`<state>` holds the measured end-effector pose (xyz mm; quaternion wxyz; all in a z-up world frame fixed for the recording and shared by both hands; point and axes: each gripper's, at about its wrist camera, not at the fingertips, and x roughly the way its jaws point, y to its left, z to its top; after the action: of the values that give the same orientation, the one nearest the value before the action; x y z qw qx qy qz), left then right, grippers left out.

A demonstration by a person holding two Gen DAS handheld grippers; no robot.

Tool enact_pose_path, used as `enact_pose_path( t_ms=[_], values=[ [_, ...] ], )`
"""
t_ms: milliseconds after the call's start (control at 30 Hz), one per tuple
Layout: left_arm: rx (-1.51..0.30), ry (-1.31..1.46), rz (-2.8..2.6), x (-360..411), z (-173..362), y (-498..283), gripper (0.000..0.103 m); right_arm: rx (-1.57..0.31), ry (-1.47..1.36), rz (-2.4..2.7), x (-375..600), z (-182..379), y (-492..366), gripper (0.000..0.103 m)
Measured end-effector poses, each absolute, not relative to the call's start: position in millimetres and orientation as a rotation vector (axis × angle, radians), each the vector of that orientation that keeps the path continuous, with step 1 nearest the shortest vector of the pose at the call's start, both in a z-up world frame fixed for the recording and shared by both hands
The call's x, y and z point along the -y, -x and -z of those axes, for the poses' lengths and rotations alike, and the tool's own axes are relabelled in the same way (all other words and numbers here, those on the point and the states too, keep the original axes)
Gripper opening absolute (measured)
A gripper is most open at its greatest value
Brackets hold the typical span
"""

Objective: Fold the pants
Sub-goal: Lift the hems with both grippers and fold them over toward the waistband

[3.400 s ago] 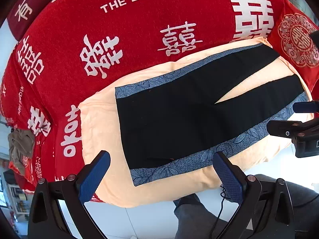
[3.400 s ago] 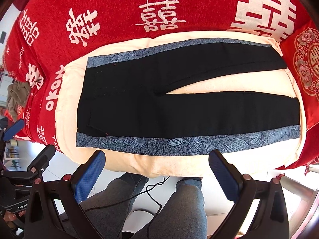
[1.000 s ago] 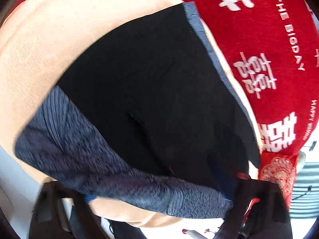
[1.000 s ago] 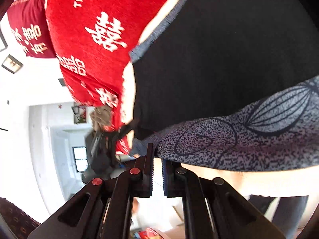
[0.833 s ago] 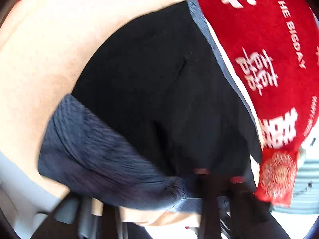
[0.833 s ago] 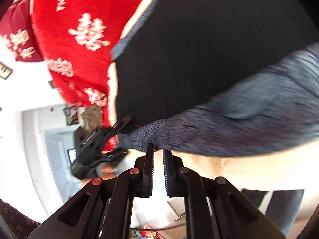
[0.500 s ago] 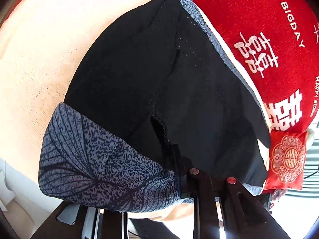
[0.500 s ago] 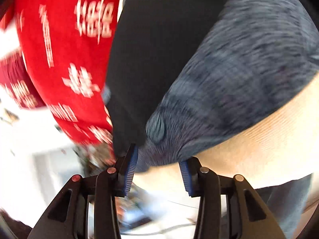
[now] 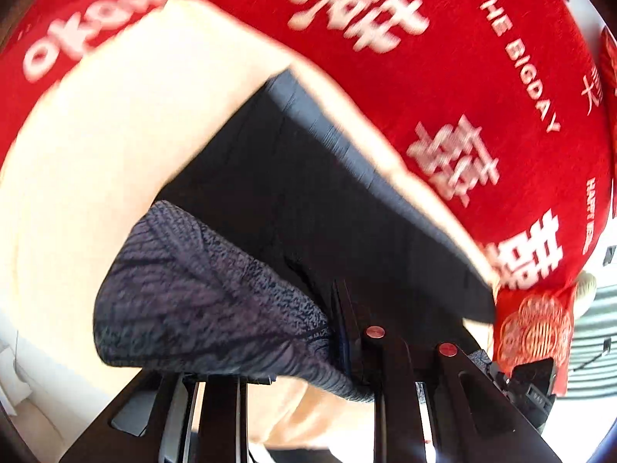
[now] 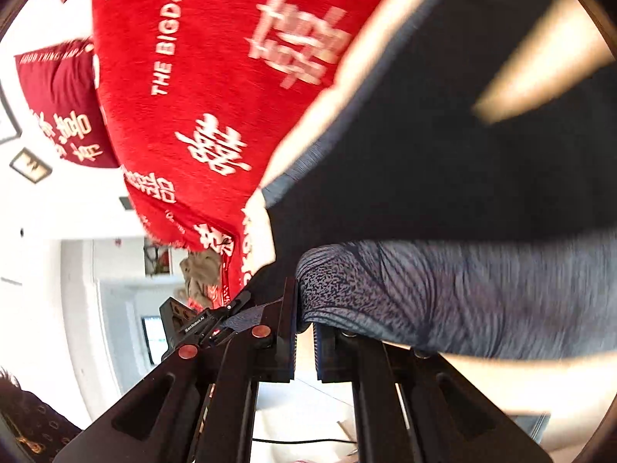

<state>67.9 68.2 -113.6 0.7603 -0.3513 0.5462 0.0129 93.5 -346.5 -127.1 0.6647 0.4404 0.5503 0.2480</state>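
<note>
First lengthwise fold in hand: black pants (image 9: pixel 308 208) on the peach blanket (image 9: pixel 96 135), near patterned side stripe (image 9: pixel 200 293) lifted off its near edge. Left gripper (image 9: pixel 351 332) clamped on stripe; right gripper (image 10: pixel 304 332) seemingly clamped likewise, though blurred. Next: carry across to the far stripe, evenly.

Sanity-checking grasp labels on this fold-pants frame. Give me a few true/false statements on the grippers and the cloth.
1. The left gripper is shut on the patterned grey side band of the pants. True.
2. The right gripper is wide open and clear of the cloth. False: its jaws are nearly closed, pinching the patterned band edge.
3. The pants lie on a green towel. False: they lie on a peach blanket.
4. The held band edge is lifted and curled over the black fabric. True.
5. The red cover under the blanket is plain. False: it carries white characters and "THE BIGDAY".
</note>
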Motion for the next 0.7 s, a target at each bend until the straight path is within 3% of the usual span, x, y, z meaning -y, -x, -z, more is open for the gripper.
enact_pose_path(
  t_ms=[167,333,467,567,600,633,700],
  values=[
    [-1.133,0.692,-0.073,-61.6,113.4,-150.2,0.024,-1.303,-0.902,-0.573,341.8,127.1,-196.4,0.011],
    [-1.185,0.576,-0.186,-56.5,166.4,-225.3,0.025,-1.398,-0.846,-0.527,333.8,179.0,-286.4,0.012],
    [-1.227,0.568,-0.256,-55.5,205.7,-248.2,0.027,-1.493,-0.792,-0.445,323.8,225.9,-320.1,0.013],
    [-1.238,0.540,-0.253,-53.8,192.2,-245.9,0.027,-1.517,-0.830,-0.419,324.5,237.2,-326.7,0.017],
    [-1.233,0.539,-0.239,-55.6,182.2,-241.2,0.027,-1.515,-0.836,-0.435,324.0,233.2,-326.2,0.033],
    [-1.230,0.537,-0.228,-56.9,172.8,-236.5,0.027,-1.503,-0.833,-0.461,323.2,224.7,-324.9,0.060],
    [-1.231,0.517,-0.213,-60.7,151.5,-224.4,0.027,-1.478,-0.808,-0.511,321.5,204.6,-321.3,0.082]
  ],
)
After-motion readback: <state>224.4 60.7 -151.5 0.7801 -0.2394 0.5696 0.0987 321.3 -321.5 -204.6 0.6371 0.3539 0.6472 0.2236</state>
